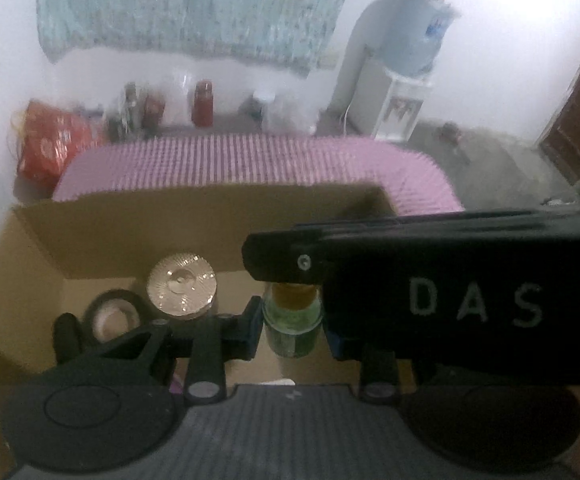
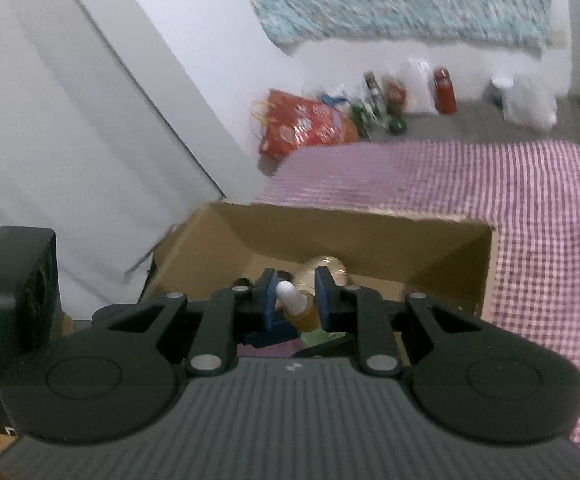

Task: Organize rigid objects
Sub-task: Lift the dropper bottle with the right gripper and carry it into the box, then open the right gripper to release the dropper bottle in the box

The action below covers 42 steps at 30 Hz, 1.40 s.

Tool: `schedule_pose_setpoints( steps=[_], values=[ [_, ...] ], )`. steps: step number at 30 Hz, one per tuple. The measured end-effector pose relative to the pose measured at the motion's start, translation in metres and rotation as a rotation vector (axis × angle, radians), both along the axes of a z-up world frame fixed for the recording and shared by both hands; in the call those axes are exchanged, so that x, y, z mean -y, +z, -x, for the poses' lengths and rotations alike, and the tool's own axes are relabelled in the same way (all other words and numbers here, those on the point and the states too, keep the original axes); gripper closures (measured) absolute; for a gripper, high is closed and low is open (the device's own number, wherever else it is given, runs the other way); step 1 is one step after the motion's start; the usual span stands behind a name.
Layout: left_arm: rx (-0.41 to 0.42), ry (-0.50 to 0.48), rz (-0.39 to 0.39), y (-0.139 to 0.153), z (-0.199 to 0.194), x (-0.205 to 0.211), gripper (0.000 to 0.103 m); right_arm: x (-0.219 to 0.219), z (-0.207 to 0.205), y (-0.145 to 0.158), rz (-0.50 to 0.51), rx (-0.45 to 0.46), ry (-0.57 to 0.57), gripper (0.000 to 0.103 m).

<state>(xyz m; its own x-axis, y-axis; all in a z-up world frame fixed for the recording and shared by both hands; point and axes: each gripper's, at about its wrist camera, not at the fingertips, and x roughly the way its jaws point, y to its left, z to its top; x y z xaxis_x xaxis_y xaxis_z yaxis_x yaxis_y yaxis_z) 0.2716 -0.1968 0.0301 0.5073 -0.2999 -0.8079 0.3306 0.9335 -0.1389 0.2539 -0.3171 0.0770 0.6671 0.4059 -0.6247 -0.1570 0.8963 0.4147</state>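
The left gripper [image 1: 291, 326] has its fingers [image 1: 254, 330] closed on the green body of a small bottle [image 1: 291, 328], holding it upright over the cardboard box [image 1: 130, 236]. The right gripper [image 2: 294, 300] pinches the same bottle [image 2: 297, 306] higher up, narrow fingers [image 2: 268, 300] on its amber neck just under the white tip, probably to steady it for lowering. Below, a gold-lidded jar [image 1: 182, 284] and a tape roll [image 1: 110, 314] already occupy the box's left part; bare floor lies beneath and right of the bottle. The far box wall stands tall, so a descent needs clearance. Beyond lies the checked bed [image 2: 489, 184].
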Motion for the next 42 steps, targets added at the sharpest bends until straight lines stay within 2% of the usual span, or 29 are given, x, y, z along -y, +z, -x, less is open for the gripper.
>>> schedule_pose_setpoints(
  steps=[7,10,14,20,22,24,25,27,29,31,35,38,40,42],
  values=[
    [-0.063,0.021,-0.010,-0.033,-0.022,0.005,0.069,0.008,-0.038,-0.043,-0.022,-0.078,-0.008,0.084],
    [-0.102,0.031,-0.003,-0.037,-0.029,0.003,0.069,0.012,-0.045,-0.053,-0.025,-0.090,-0.002,0.084],
    [-0.110,0.037,-0.008,-0.036,-0.032,0.002,0.069,0.012,-0.050,-0.055,-0.032,-0.091,0.007,0.082],
    [-0.105,0.049,-0.020,-0.034,-0.030,0.005,0.060,0.013,-0.049,-0.057,-0.039,-0.104,0.002,0.082],
    [-0.079,0.060,-0.033,-0.030,-0.028,0.008,0.053,0.016,-0.047,-0.055,-0.049,-0.102,-0.006,0.082],
    [-0.029,0.066,-0.050,-0.020,-0.020,0.007,0.042,0.020,-0.040,-0.048,-0.072,-0.080,-0.021,0.081],
    [-0.009,0.068,-0.055,-0.015,-0.016,0.007,0.041,0.024,-0.036,-0.043,-0.083,-0.069,-0.029,0.081],
    [0.026,0.068,-0.045,0.002,-0.002,0.004,0.035,0.030,-0.020,-0.026,-0.116,-0.029,-0.045,0.081],
    [0.028,0.066,0.024,0.020,0.016,-0.004,0.031,0.034,0.001,-0.008,-0.140,0.019,-0.055,0.081],
    [0.051,0.044,0.100,0.042,0.044,-0.013,0.029,0.036,0.031,0.013,-0.145,0.086,-0.064,0.080],
    [0.149,0.045,0.163,0.079,0.113,-0.042,0.025,0.036,0.094,0.038,-0.178,0.187,-0.069,0.072],
    [0.195,0.066,0.195,0.088,0.157,-0.073,0.024,0.025,0.135,0.039,-0.189,0.200,-0.059,0.065],
    [0.208,0.089,0.210,0.083,0.188,-0.094,0.023,0.016,0.160,0.033,-0.189,0.199,-0.043,0.058],
    [0.215,0.112,0.203,0.073,0.213,-0.110,0.023,0.004,0.177,0.024,-0.189,0.187,-0.033,0.056]
  ],
)
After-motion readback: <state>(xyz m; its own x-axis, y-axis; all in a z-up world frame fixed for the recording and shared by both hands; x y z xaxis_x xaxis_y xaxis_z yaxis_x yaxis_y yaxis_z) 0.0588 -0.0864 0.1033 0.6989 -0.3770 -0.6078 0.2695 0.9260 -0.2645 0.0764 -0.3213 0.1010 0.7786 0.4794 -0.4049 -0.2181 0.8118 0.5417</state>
